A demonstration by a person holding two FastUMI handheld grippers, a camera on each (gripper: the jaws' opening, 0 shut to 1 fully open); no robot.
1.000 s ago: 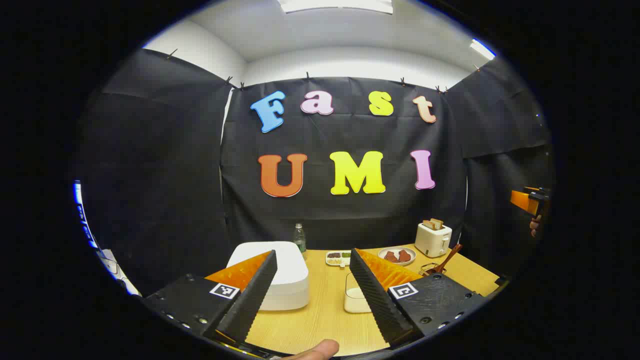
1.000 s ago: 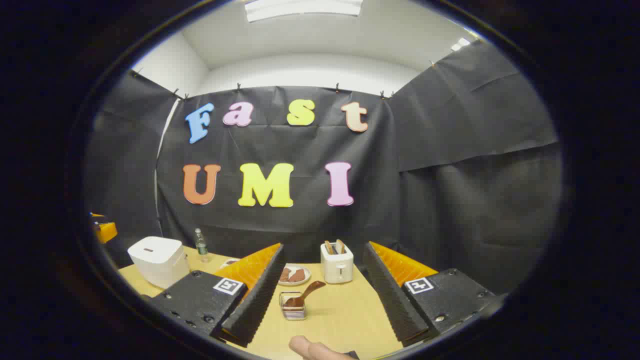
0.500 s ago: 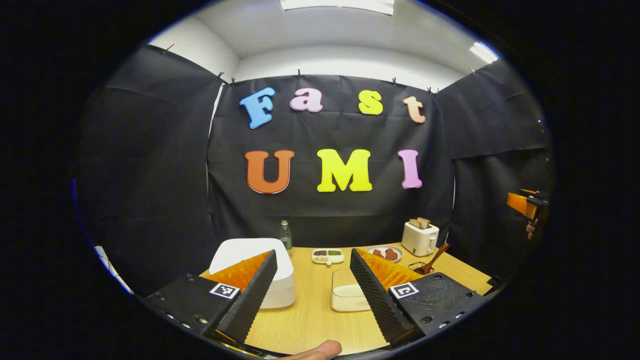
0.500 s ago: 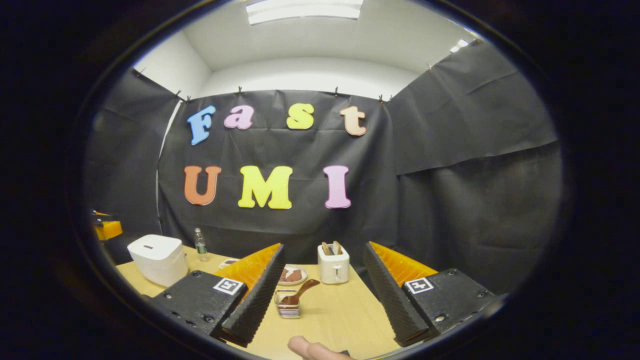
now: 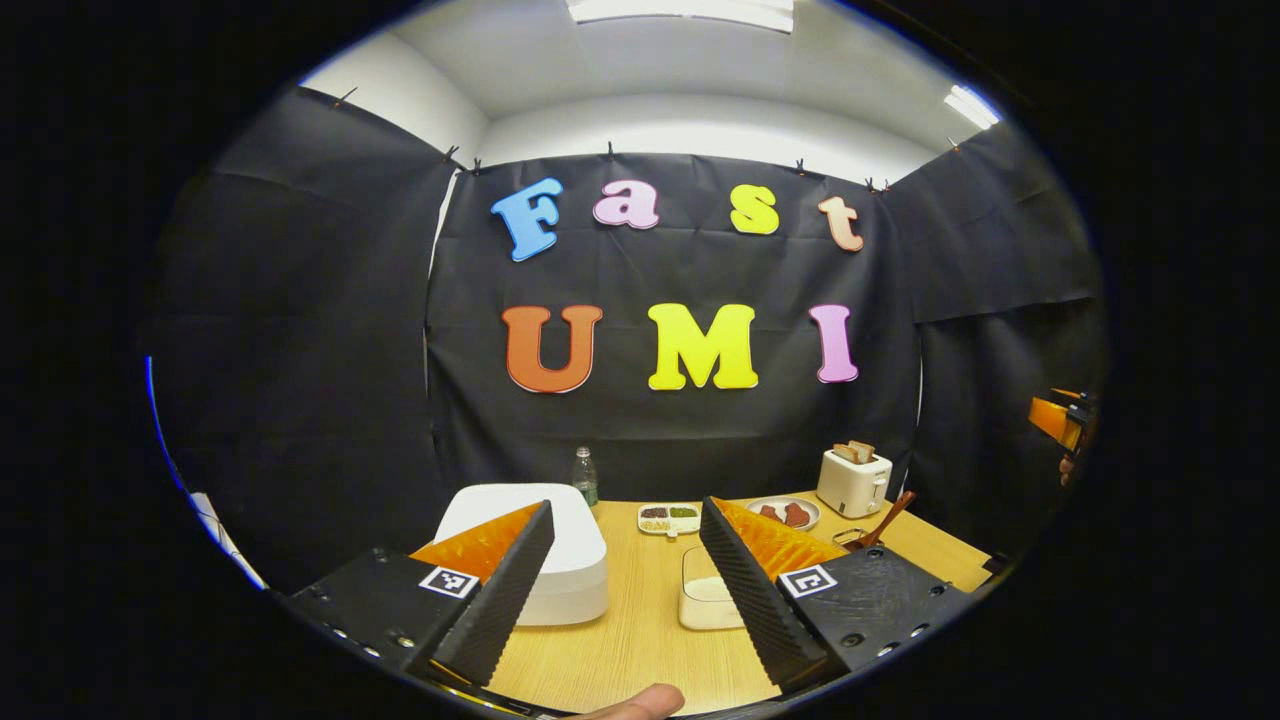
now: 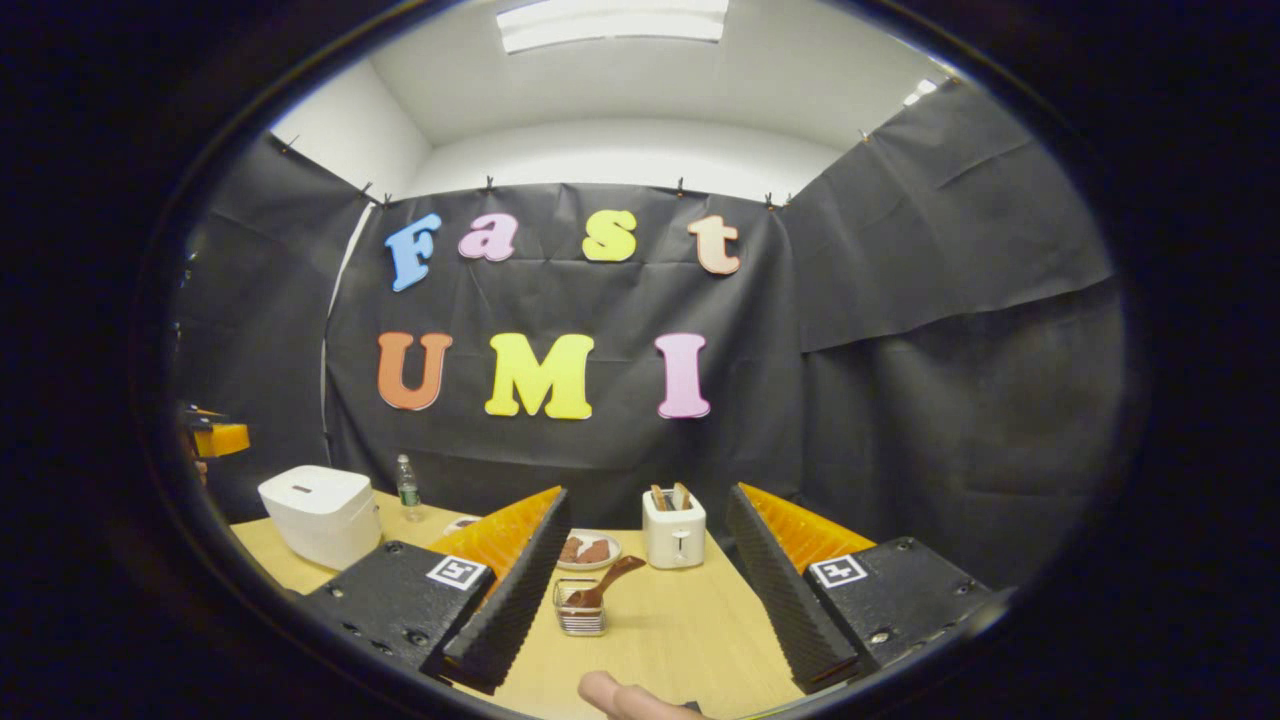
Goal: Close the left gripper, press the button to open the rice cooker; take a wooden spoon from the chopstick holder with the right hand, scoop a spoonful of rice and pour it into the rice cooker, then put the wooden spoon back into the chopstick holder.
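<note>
The left claw (image 5: 625, 590) is wide open and holds nothing, and it hangs above the near edge of the worktop (image 5: 640, 640). Just behind its fingers stands the cooker (image 5: 560, 560), lid down, and beside it to the right a clear box of rice (image 5: 705, 600). The right claw (image 6: 640, 600) is also wide open and empty; between its fingers, a little farther, sits the holder (image 6: 582, 610) with the spoon (image 6: 610, 582) leaning out of it to the right. I judge that the task is at its very start: the left claw must first close fully, so that both tips make one blunt point, and then come down straight on the button on the lid (image 6: 300, 489), pressing without sliding. Farther back are a plate (image 6: 585, 552), a toaster (image 6: 673, 528), a small divided dish (image 5: 668, 517) and a bottle (image 5: 584, 475). The bottle's label is too small to read, and I see no brand on the cooker.
</note>
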